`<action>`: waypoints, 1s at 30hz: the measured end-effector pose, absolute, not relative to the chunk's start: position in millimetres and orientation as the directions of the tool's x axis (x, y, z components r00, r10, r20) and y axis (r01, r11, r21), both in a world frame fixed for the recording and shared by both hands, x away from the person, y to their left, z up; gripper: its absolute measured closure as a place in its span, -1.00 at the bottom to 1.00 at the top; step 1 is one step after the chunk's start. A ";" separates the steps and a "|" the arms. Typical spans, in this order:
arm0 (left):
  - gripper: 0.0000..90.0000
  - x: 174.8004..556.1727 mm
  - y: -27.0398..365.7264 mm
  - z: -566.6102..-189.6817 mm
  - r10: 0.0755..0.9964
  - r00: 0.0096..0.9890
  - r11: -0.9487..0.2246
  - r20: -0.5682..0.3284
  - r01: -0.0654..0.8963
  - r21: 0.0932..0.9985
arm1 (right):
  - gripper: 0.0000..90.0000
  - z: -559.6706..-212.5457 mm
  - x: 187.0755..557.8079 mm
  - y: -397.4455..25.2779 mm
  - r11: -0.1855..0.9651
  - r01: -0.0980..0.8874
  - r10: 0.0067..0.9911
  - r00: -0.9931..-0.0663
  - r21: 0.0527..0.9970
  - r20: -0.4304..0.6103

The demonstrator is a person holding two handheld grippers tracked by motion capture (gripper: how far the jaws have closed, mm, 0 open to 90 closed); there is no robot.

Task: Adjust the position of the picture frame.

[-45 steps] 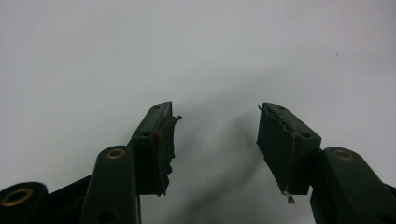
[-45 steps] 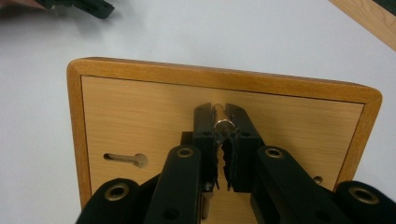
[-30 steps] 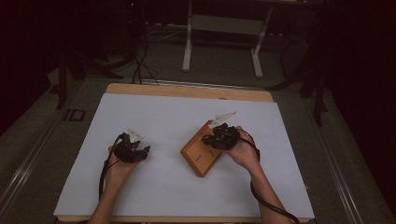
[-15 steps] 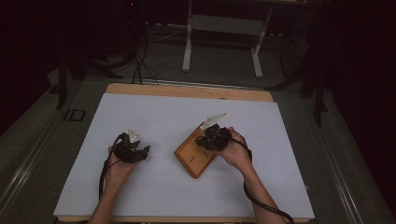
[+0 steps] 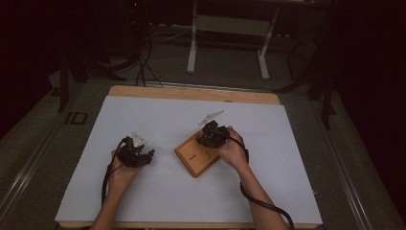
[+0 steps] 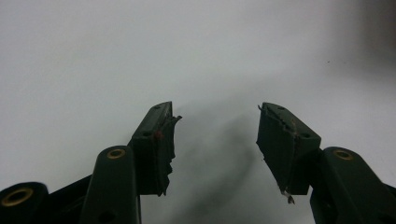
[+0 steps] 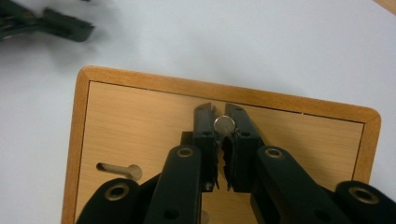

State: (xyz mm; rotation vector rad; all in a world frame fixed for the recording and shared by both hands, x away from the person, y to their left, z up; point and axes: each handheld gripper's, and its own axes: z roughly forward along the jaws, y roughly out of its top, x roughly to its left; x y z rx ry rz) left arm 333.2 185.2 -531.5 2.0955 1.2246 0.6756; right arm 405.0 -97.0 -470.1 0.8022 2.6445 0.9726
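A flat wooden board (image 5: 192, 162) with a darker frame lies on the white table (image 5: 167, 120), turned at an angle. My right gripper (image 5: 207, 139) is over the board's far right part, held by the person's right hand. In the right gripper view the board (image 7: 140, 121) spreads under my right gripper (image 7: 220, 112), whose jaws are shut on a small round metal peg (image 7: 224, 124) standing on the board. A keyhole-shaped slot (image 7: 119, 171) is cut in the board's left side. My left gripper (image 5: 146, 155) rests on the table left of the board, open (image 6: 215, 126), with nothing between its fingers.
The table's wooden far edge (image 5: 191, 93) shows beyond the white sheet. Behind it stand a metal stand (image 5: 230, 43) and cables (image 5: 141, 62) on a dark floor. The left gripper (image 7: 46, 23) appears blurred at the top left of the right gripper view.
My right gripper has moved left over the board, and the board has shifted slightly left and nearer. The left gripper has stayed in place.
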 end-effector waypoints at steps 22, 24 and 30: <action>0.02 328.7 162.6 -528.9 0.851 0.510 -0.431 0.122 0.548 0.717 | 0.87 -498.5 442.2 -88.5 0.580 0.570 0.695 -0.719 0.581 0.012; 0.02 327.8 160.7 -528.7 0.848 0.516 -0.436 0.123 0.544 0.717 | 0.83 -498.3 442.4 -89.8 0.592 0.560 0.683 -0.730 0.579 0.008; 0.02 326.8 158.6 -526.6 0.847 0.524 -0.417 0.092 0.545 0.727 | 0.44 -498.3 435.4 -109.6 0.612 0.538 0.665 -0.747 0.579 -0.009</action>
